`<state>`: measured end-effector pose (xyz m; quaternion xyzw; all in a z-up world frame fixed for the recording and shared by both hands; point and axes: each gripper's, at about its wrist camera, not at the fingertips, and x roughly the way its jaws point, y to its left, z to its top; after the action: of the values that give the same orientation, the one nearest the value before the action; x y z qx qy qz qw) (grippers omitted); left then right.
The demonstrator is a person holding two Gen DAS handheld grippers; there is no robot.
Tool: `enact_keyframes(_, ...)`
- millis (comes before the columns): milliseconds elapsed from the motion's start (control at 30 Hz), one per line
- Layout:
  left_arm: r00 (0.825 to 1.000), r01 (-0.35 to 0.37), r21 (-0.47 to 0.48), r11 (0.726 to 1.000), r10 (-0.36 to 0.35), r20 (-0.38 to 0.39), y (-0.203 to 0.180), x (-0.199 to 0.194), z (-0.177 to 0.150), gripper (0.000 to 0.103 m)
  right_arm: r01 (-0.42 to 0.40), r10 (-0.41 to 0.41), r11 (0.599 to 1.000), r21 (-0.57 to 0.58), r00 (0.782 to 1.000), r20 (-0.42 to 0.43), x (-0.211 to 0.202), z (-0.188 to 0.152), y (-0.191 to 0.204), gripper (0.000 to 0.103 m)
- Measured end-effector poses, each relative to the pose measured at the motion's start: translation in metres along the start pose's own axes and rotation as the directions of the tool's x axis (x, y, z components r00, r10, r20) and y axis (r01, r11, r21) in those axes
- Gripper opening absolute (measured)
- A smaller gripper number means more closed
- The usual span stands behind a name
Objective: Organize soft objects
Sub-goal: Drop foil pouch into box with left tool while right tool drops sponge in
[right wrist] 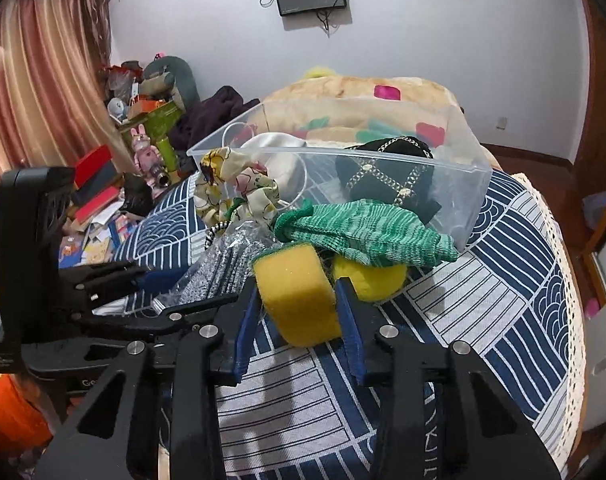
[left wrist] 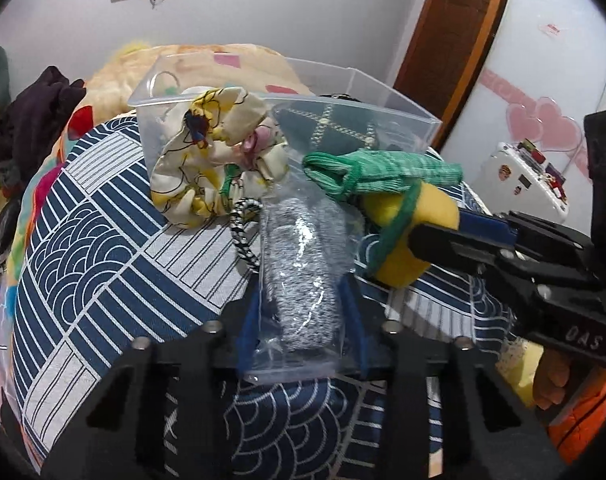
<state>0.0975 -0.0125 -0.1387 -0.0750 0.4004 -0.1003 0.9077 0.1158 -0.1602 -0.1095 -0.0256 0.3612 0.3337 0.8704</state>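
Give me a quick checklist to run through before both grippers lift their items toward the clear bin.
1. Left gripper closed on the bagged grey knit item: ok, the blue pads press on the bag from both sides.
2. Right gripper closed on the yellow sponge: ok, the sponge sits squeezed between the pads.
3. Sponge free of neighbours: not ok, the green knitted cloth drapes over its far end.
4. Bag free of neighbours: cannot tell, the black-and-white cord lies right beside it.
5. Clear plastic bin has room: ok, open top, with space between the floral fabric hanging over one end and the black quilted item.
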Motion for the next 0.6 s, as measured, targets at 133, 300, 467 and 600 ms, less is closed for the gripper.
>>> enact_keyframes(133, 1.0, -0.008, 0.016, 1.0, 0.008, 0.017, -0.003, -0.008, -0.003, 0.029, -0.009, 0.009, 1.0, 0.013, 1.0, 0.022, -0.01, 0.0, -0.002, 0.033)
enact_keyframes(300, 0.999, 0.003, 0.011, 1.0, -0.003, 0.044, -0.002, -0.021, 0.0, 0.023, -0.007, 0.006, 1.0, 0.02, 0.998, 0.057, -0.023, 0.004, -0.003, 0.033)
enact_keyframes(467, 0.996, 0.023, 0.005, 1.0, -0.023, 0.088, 0.0, -0.037, 0.011, 0.022, -0.003, 0.0, 1.0, 0.03, 0.995, 0.104, -0.037, 0.011, -0.007, 0.033)
enact_keyframes(600, 0.99, 0.033, 0.009, 0.999, -0.034, 0.14, 0.0, -0.052, 0.024, 0.022, -0.002, -0.003, 0.999, 0.038, 0.99, 0.144, -0.048, 0.018, -0.008, 0.033)
